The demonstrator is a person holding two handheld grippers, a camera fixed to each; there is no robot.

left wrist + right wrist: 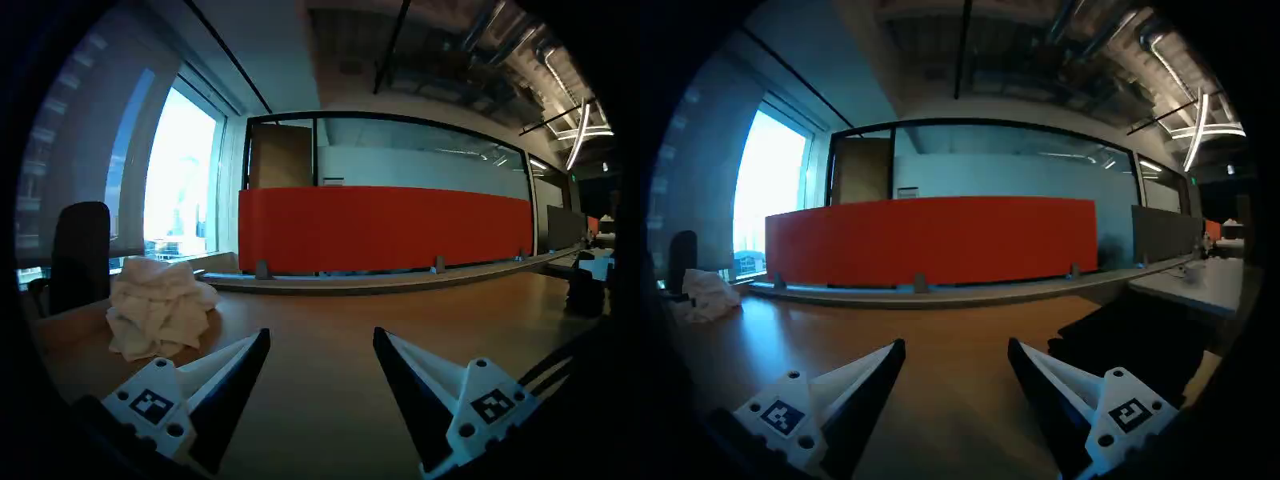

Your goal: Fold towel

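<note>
In the left gripper view, my left gripper (pixel 320 332) sits low over the wooden desk (pixel 360 308), its fingers spread wide with nothing between them. The towel (pixel 160 308) lies crumpled ahead to the left, near the desk's left edge, in front of a black chair (pixel 80 256). Bare desk runs forward to the red partition (pixel 384 228) along the far edge.

In the right gripper view, my right gripper (pixel 956 342) is equally wide open and holds nothing. The towel sits far off at the left edge. A dark shape (pixel 1136 336), perhaps black cloth, lies to the right.
</note>
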